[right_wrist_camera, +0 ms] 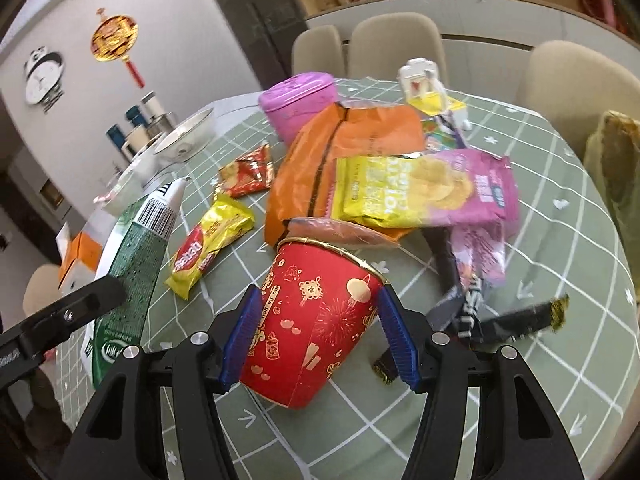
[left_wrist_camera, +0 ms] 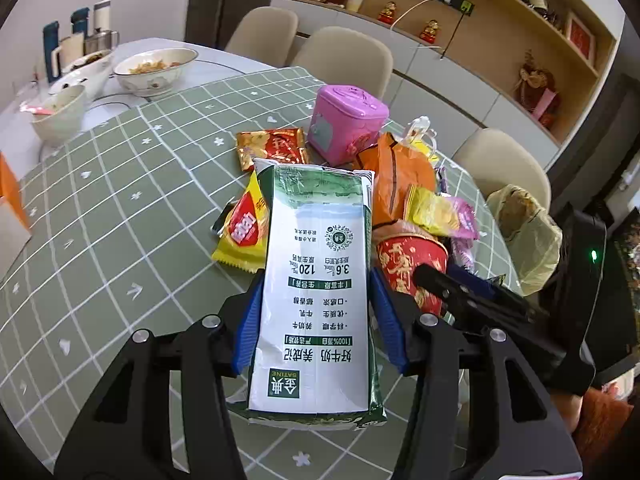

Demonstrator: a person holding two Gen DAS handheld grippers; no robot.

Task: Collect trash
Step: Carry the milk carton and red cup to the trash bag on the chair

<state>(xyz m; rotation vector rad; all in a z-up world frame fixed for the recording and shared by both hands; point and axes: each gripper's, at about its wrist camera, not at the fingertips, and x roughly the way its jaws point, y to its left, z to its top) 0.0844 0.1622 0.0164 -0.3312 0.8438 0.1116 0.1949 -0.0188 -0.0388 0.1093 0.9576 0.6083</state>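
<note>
While the left gripper [left_wrist_camera: 316, 316] clamps the milk carton [left_wrist_camera: 316, 292], the right gripper [right_wrist_camera: 318, 334] clamps the red paper cup [right_wrist_camera: 316, 320]; wrappers [right_wrist_camera: 424, 192] and a pink box [right_wrist_camera: 298, 104] crowd 12 o'clock.

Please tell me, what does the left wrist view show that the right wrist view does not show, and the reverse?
Only the left wrist view shows the printed white face of the milk carton between the left gripper jaws, and the food inside the bowl.

Only the right wrist view shows the round wall ornament, the panda clock, and the black wrapper lying on the tablecloth.

Both show the red paper cup held by the right gripper, the pink box, the orange bag and the yellow snack packet.
</note>
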